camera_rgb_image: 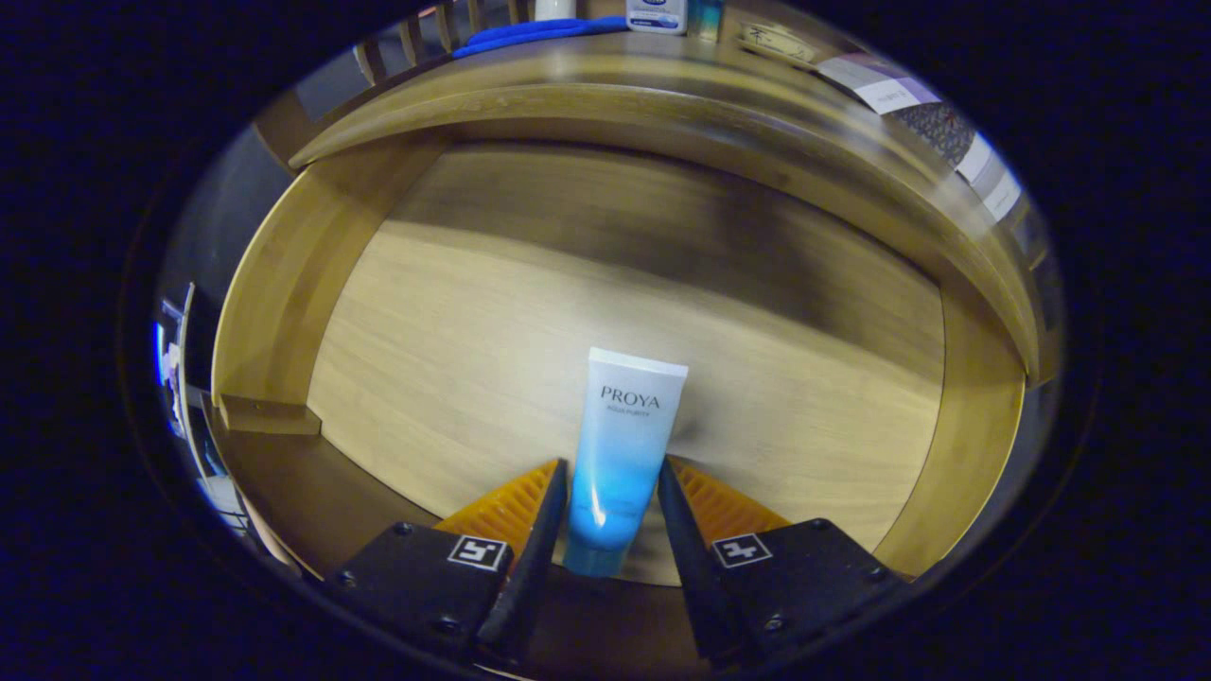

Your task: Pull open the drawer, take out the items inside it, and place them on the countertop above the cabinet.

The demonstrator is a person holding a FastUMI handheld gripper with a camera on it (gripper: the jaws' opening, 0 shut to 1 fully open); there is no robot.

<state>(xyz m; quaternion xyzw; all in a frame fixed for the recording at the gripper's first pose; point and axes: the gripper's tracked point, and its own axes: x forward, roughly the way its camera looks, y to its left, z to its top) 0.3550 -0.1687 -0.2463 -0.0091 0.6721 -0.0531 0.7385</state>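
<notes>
Smooth plastic tube [620,445], flat crimped end up, pinched betw. gripper [613,487] fingers, over wood-grain drawer [454,312].

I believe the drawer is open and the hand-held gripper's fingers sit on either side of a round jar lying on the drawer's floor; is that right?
Not quite: it is a tube, not a round jar. The gripper view shows the drawer open, with the hand-held gripper holding its fingers on either side of the tube's lower end on the drawer's floor. Whether both fingers press on it is unclear.
</notes>
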